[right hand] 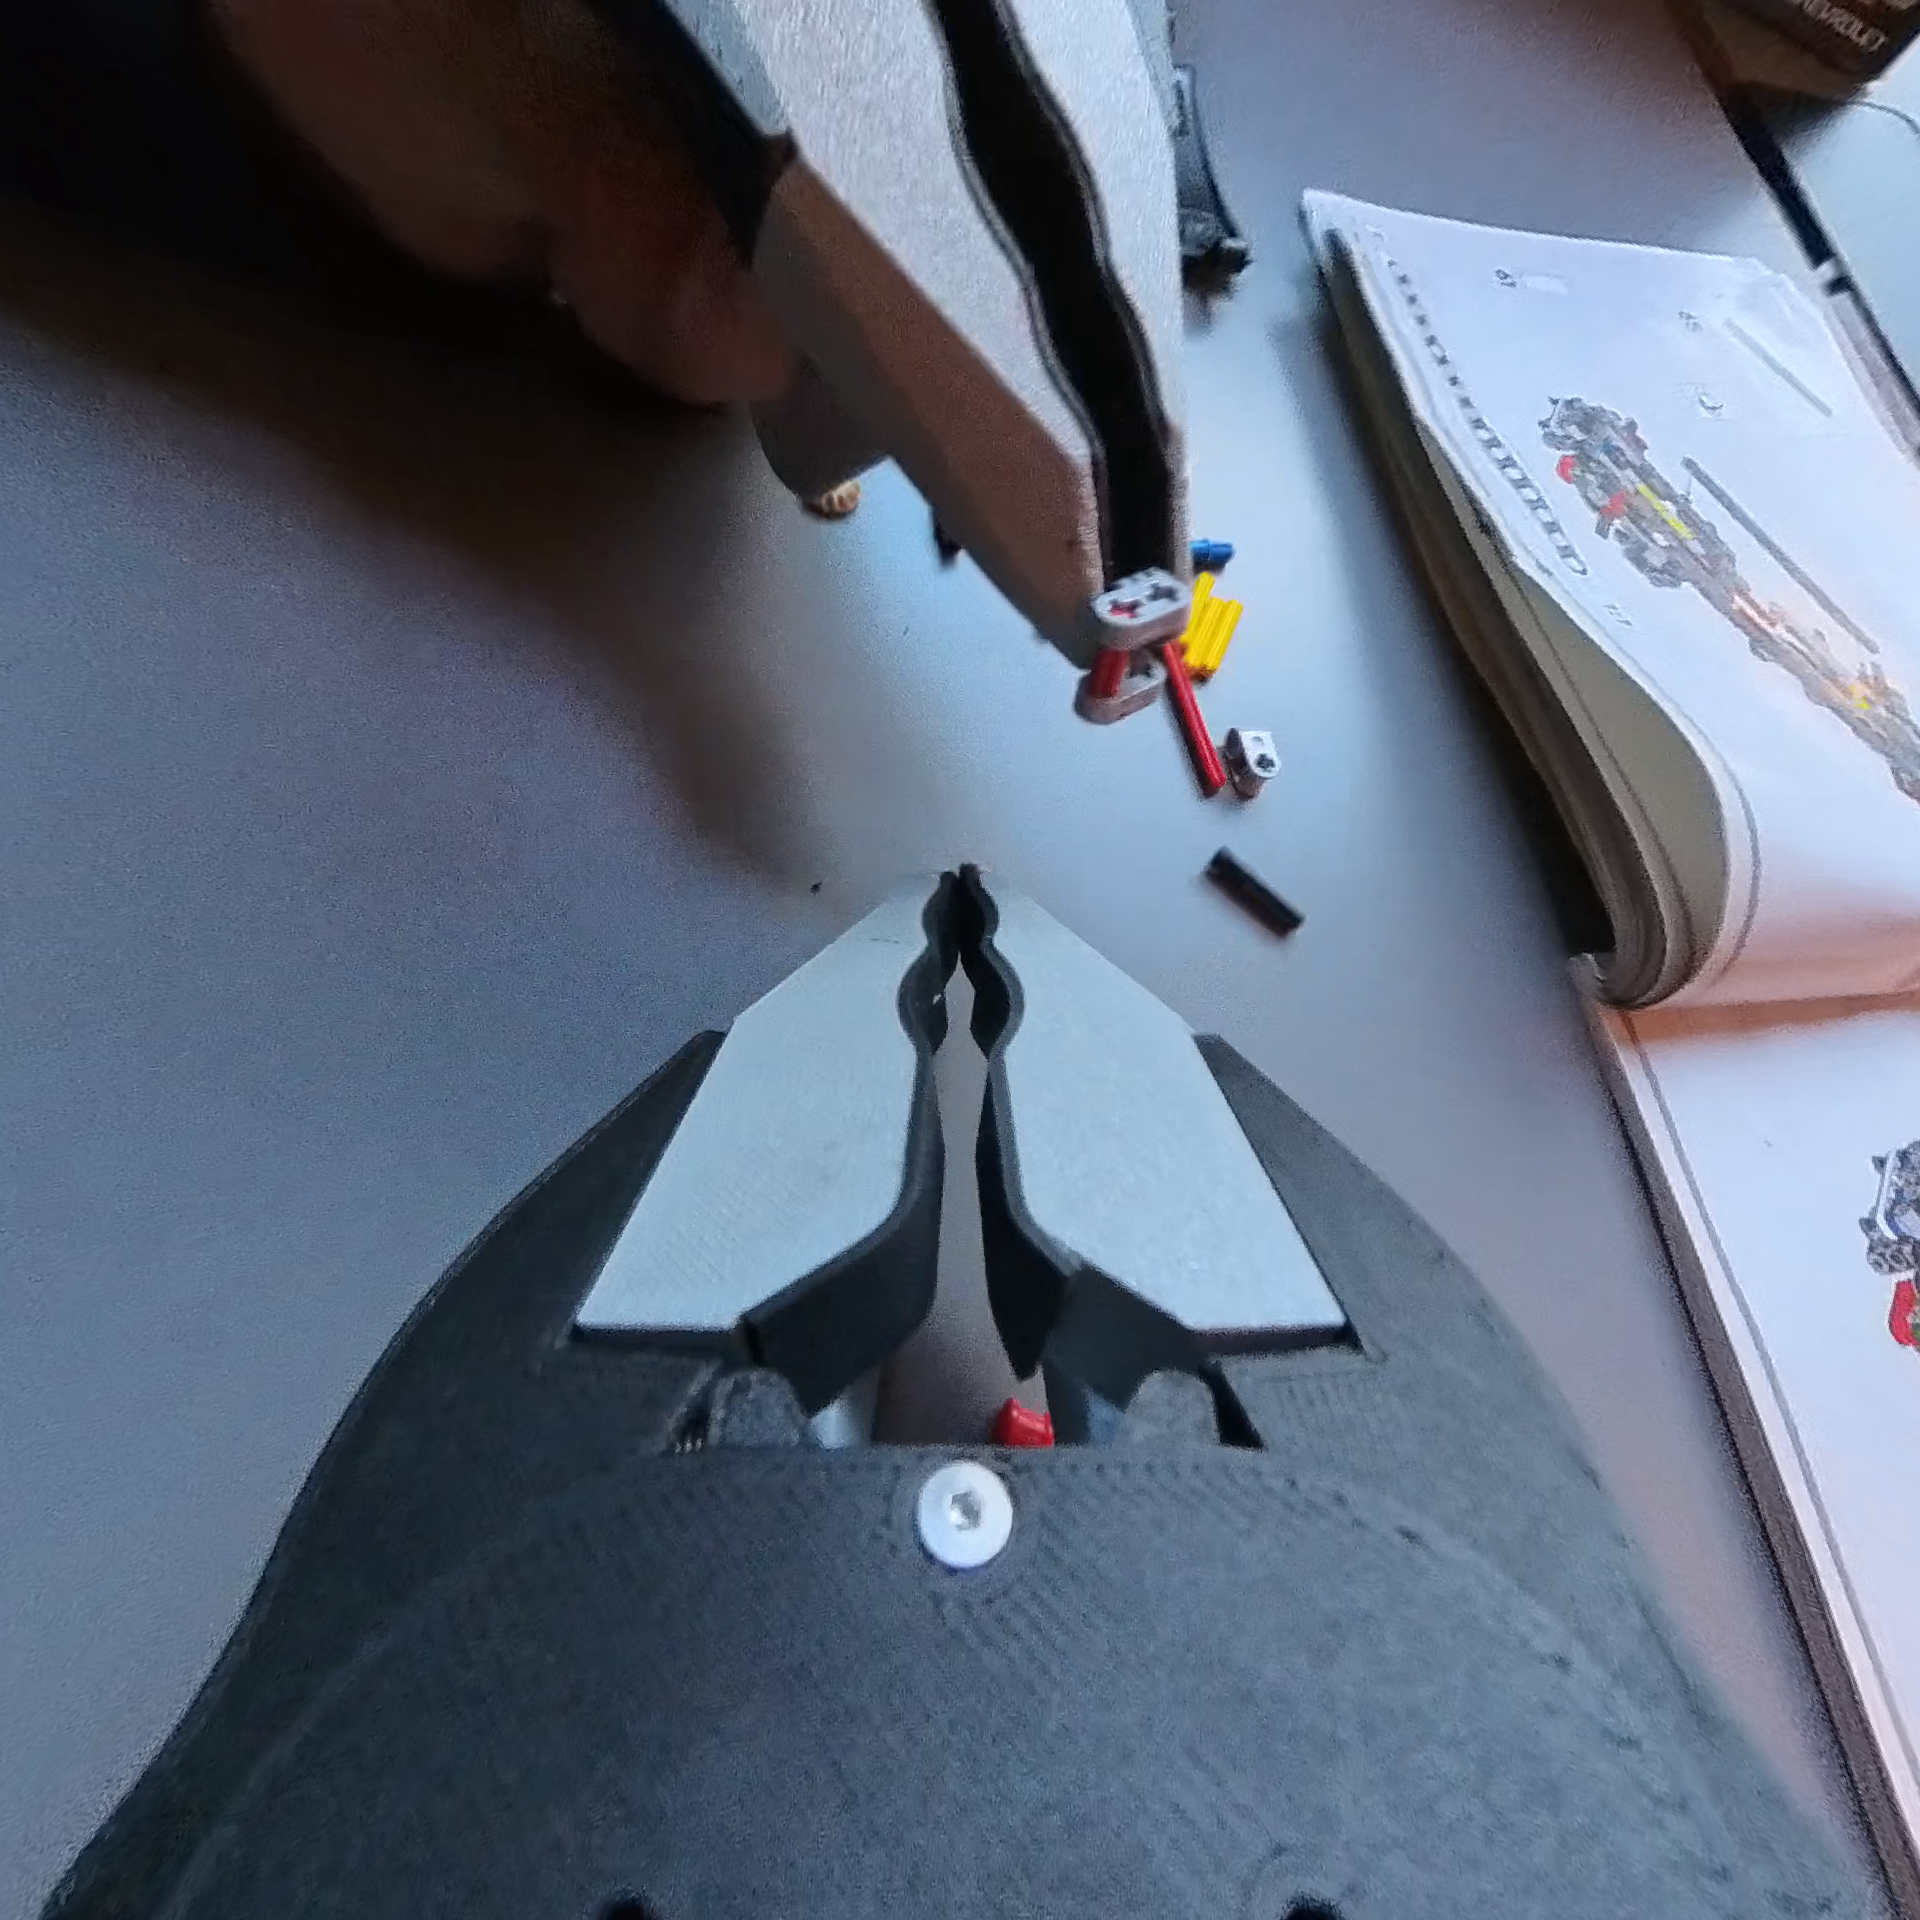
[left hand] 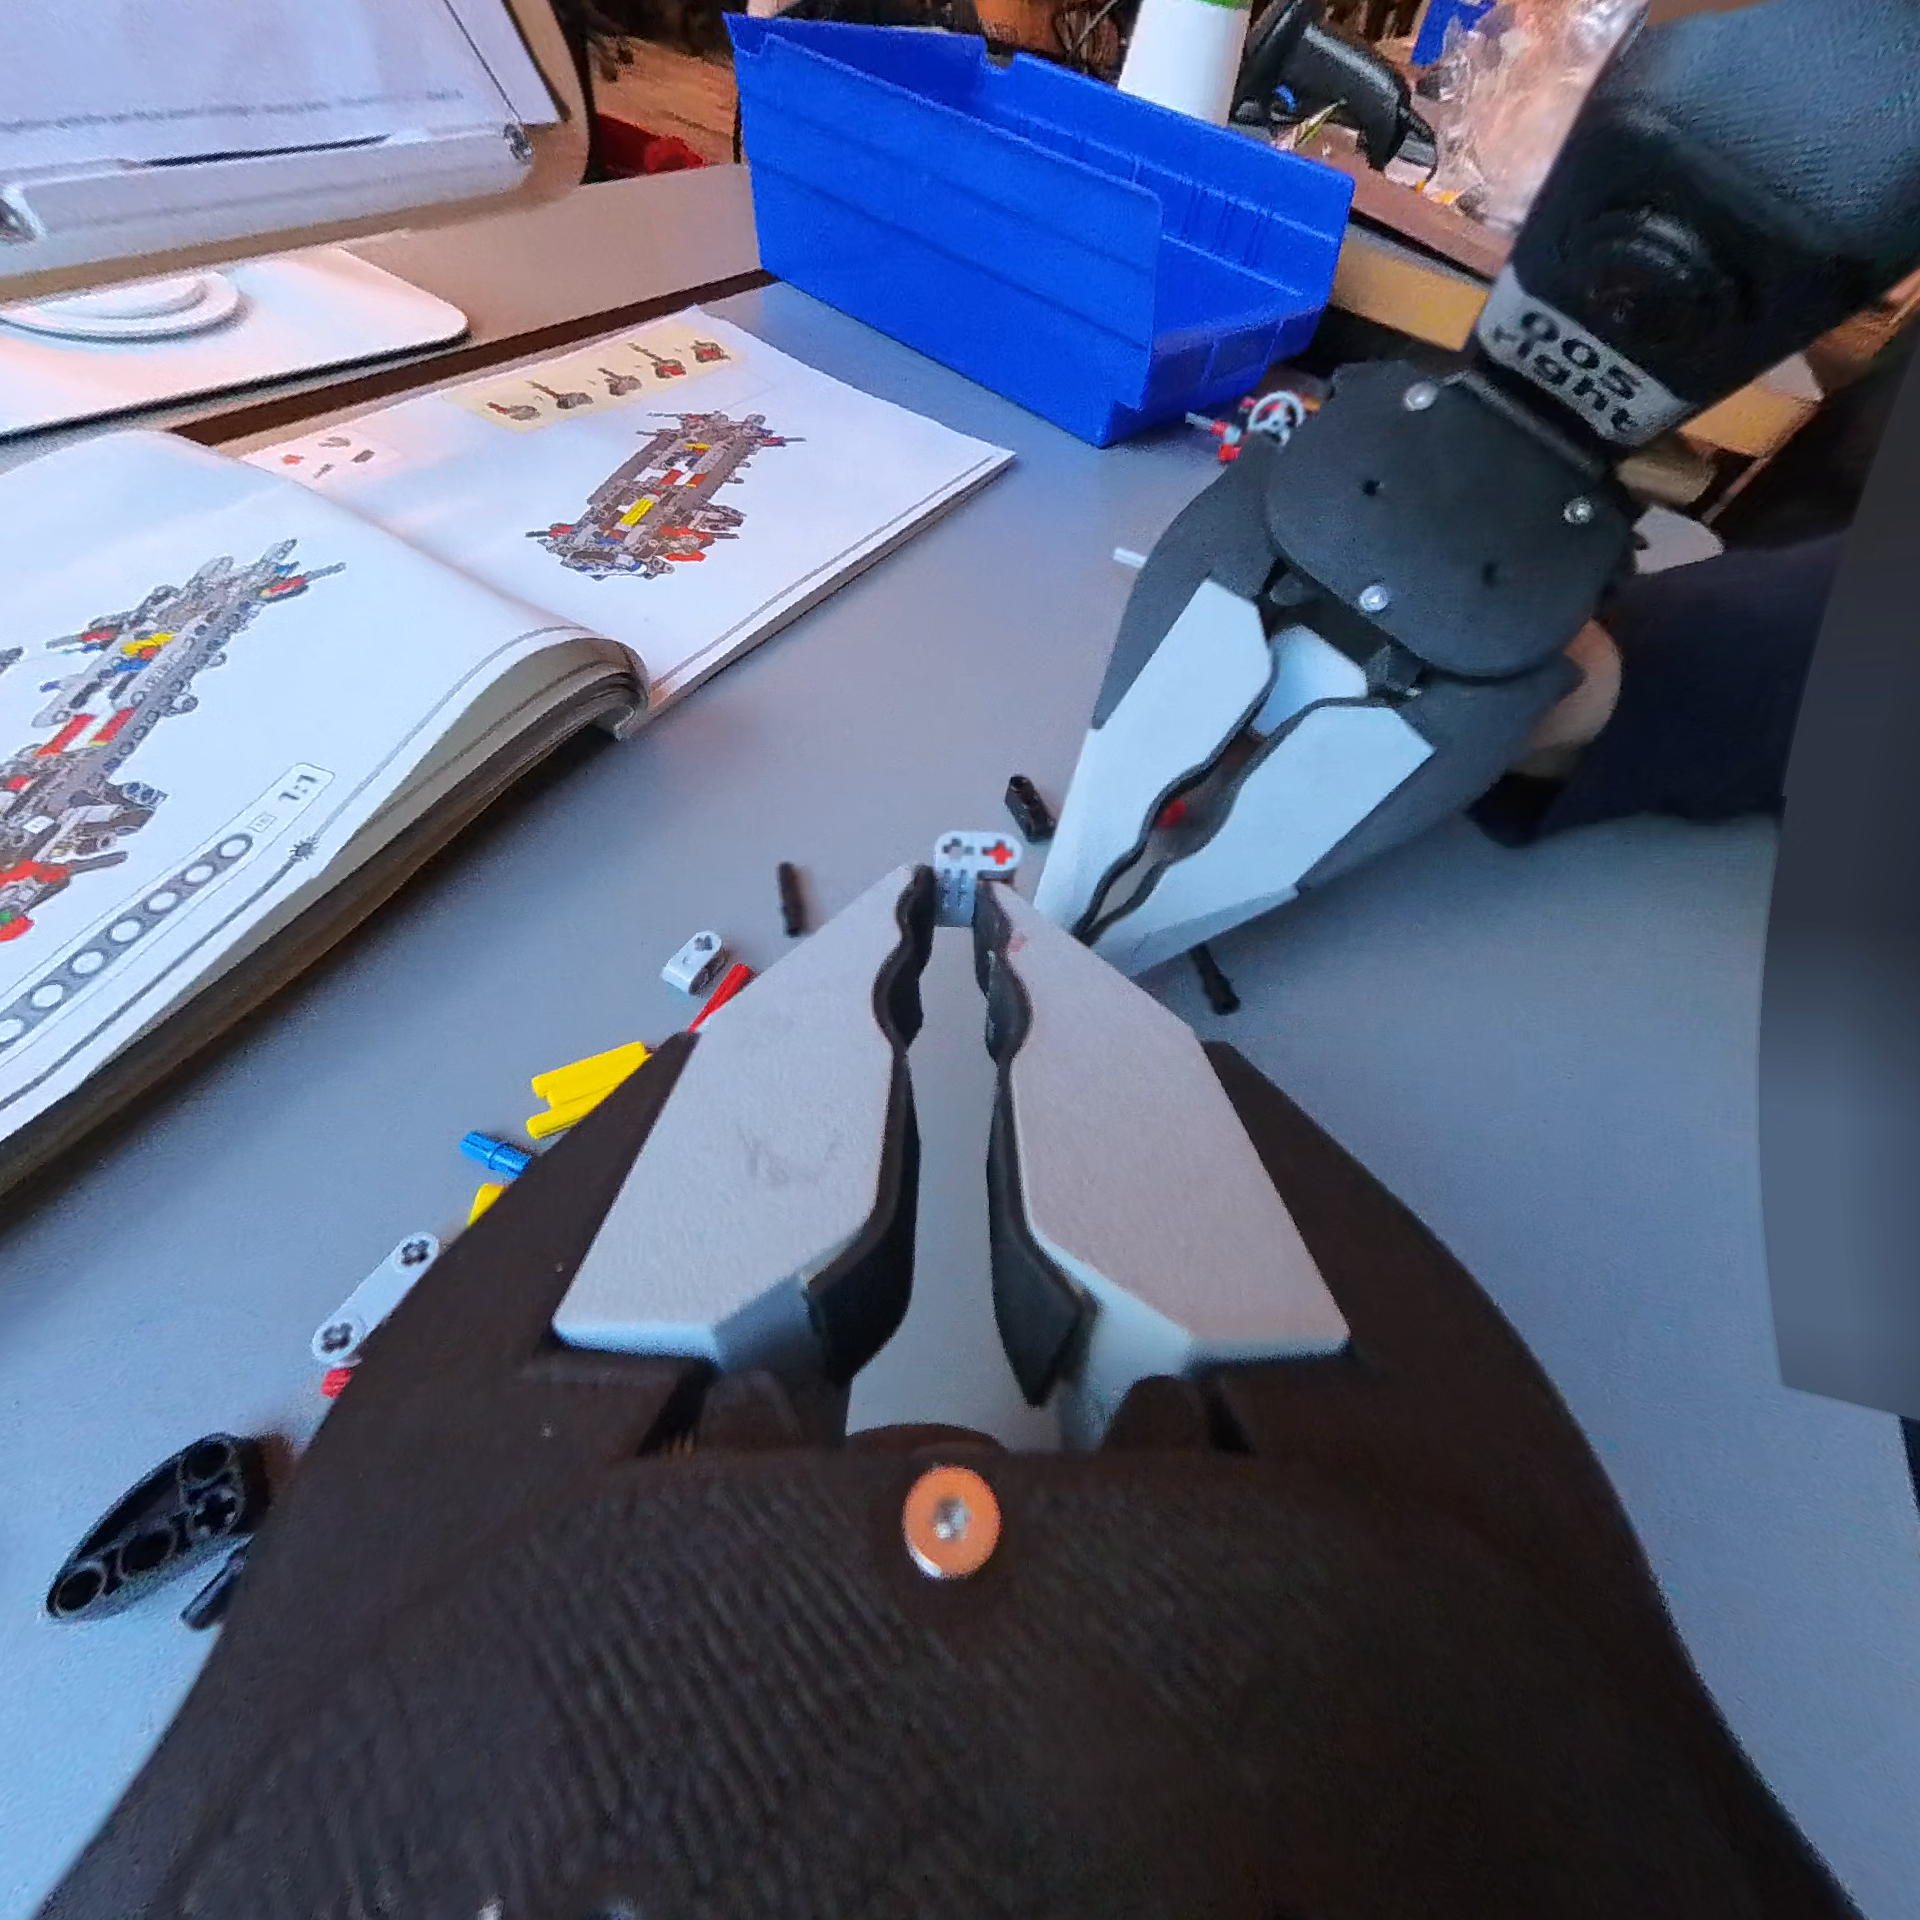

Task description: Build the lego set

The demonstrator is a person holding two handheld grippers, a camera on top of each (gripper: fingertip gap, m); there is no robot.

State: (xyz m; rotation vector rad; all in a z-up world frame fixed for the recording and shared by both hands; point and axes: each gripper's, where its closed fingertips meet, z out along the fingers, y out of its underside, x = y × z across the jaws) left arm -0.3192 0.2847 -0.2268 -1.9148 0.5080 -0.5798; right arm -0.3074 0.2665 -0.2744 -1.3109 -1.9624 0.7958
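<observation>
Meanwhile, our left gripper (left hand: 951, 894) pinches a small grey piece with a red pin (left hand: 975, 857) at its tips, lifted over the table (left hand: 1455, 1091); at two o'clock, our right gripper (right hand: 961, 883) rests closed, apparently empty.

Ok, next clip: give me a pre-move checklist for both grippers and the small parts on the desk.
1. Left gripper clamped on grey connector assembly with red axle: ok.
2. Assembly sits at the very fingertips, shallow hold: not ok.
3. Right gripper fingertips shut: ok. Small red piece deep between the fingers, gripped or loose: cannot tell.
4. Right gripper apart from left: ok.
5. Loose yellow pieces, black pin, grey connector clear of the left fingertips: ok.
6. Instruction booklet open: ok.
</observation>
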